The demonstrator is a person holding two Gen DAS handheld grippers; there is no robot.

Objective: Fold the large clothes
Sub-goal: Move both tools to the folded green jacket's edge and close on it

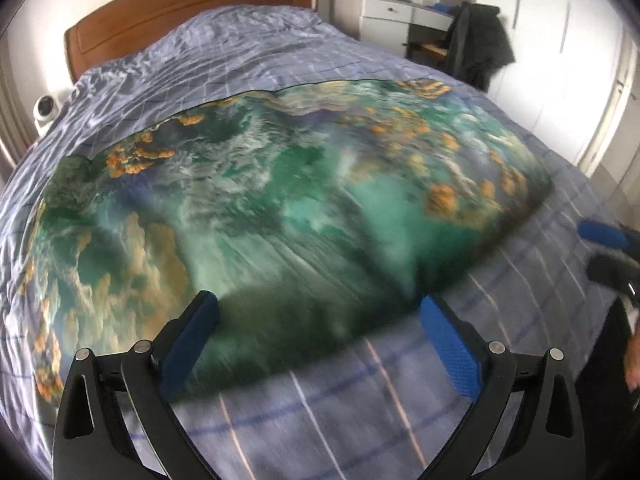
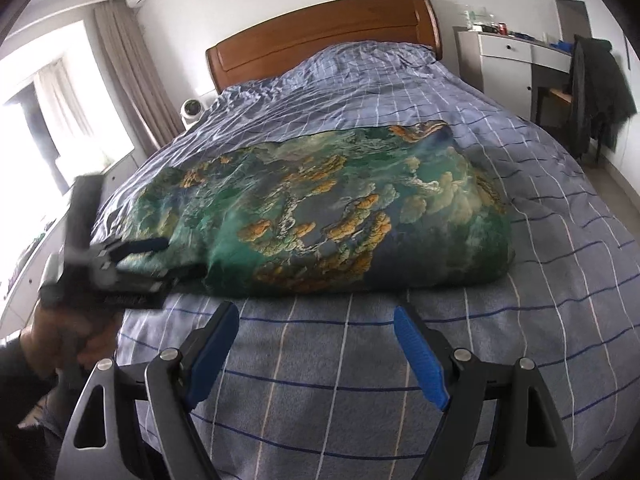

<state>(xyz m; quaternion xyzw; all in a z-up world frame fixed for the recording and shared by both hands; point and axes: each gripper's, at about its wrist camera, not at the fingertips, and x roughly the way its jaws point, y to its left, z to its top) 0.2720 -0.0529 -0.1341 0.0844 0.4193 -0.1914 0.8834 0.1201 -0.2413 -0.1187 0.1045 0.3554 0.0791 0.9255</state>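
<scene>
A large green and blue cloth with orange patches lies spread on the bed, puffed up in the middle; it also shows in the right wrist view. My left gripper is open and empty, its blue pads over the cloth's near edge. In the right wrist view the left gripper sits at the cloth's near left corner. My right gripper is open and empty, just short of the cloth's near edge, above the bedspread. It shows at the right edge of the left wrist view.
The bed has a blue checked bedspread and a brown wooden headboard. A white round camera stands at the bed's left. A white desk and a chair with a dark coat stand at the right. A window with curtains is at the left.
</scene>
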